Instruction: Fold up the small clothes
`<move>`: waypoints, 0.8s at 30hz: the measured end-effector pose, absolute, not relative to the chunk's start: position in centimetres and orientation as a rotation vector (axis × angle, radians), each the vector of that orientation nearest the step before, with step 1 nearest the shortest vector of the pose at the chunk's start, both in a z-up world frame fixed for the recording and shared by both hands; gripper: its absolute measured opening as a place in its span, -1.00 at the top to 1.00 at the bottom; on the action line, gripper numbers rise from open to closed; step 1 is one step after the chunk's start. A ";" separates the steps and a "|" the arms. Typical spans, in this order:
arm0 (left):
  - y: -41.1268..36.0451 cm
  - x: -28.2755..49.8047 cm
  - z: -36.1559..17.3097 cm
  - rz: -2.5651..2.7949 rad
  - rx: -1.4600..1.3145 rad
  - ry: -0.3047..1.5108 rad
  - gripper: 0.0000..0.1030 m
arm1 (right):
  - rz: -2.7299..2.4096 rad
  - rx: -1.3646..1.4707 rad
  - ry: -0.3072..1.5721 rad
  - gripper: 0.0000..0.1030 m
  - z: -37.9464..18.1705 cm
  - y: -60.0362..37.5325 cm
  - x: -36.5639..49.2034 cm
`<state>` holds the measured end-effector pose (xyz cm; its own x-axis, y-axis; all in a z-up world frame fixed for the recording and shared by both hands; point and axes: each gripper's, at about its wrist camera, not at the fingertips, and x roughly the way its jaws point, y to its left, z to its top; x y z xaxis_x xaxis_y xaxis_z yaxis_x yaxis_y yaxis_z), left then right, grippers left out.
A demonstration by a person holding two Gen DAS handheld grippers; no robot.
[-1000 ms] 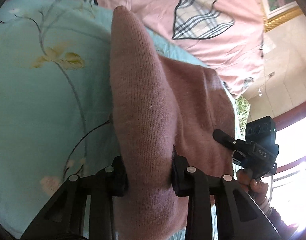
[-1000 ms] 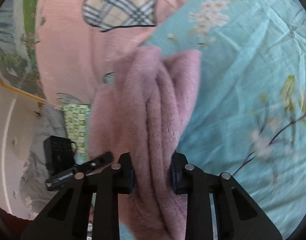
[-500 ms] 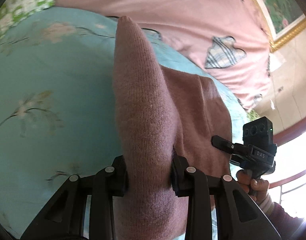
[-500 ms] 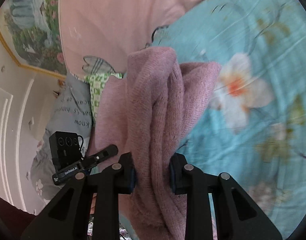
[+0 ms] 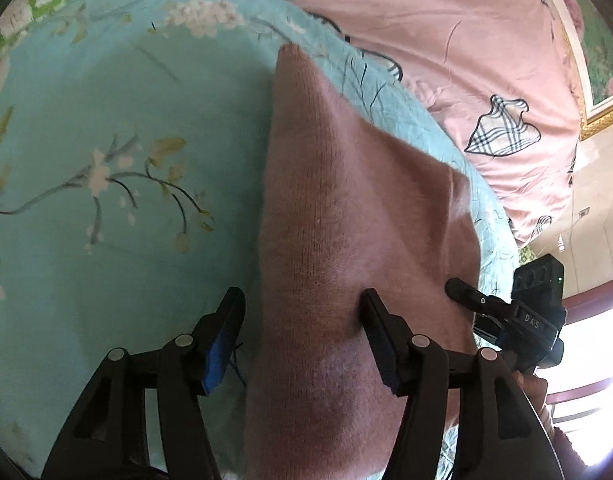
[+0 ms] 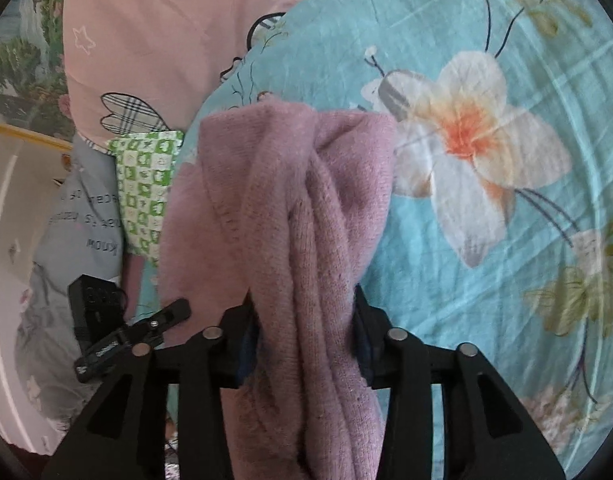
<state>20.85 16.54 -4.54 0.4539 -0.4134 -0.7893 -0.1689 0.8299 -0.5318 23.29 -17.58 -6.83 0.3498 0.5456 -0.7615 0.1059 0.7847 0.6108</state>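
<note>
A pink knit garment (image 5: 326, 200) is folded into a long thick strip and hangs over the teal flowered bedsheet (image 5: 106, 120). My left gripper (image 5: 302, 294) has its jaws opening around one end of the strip. Its left pad stands clear of the cloth and its right pad still touches it. In the right wrist view the other end of the garment (image 6: 286, 200) is bunched between the fingers of my right gripper (image 6: 302, 296). Those jaws are opening too, with cloth still against both pads. Each gripper shows in the other's view: the right gripper (image 5: 506, 312), the left gripper (image 6: 126, 332).
A pink quilt (image 5: 446, 40) with plaid patches lies beyond the sheet. A green-checked cloth (image 6: 146, 184) and a grey printed cloth (image 6: 82, 220) sit at the bed's edge. A gold-framed picture (image 5: 598, 60) hangs on the wall. A person's hand (image 5: 530, 384) holds the right gripper.
Both grippers carried the garment sideways across the bed. The left jaws have spread, and the left pad has come off the cloth. The right jaws have widened a little around the bunched end.
</note>
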 end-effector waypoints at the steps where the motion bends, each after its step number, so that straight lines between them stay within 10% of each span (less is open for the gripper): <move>1: 16.8 20.6 -3.9 -0.150 -0.588 1.097 -0.16 | 0.294 0.621 1.191 0.17 -6.3 -17.6 23.2; 13: 16.0 21.9 3.6 -0.292 -0.536 0.913 -0.16 | 0.388 0.586 0.992 0.17 1.1 -14.5 23.6; 24: 15.2 28.7 -4.0 -0.213 -0.481 1.107 0.15 | 0.218 0.456 1.189 0.24 -5.0 -14.1 28.8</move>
<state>28.74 15.25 -3.99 0.4407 -0.3976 -0.8048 -0.0708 0.8784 -0.4727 28.76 -14.10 -5.02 0.3656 0.3977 -0.8415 0.0731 0.8890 0.4520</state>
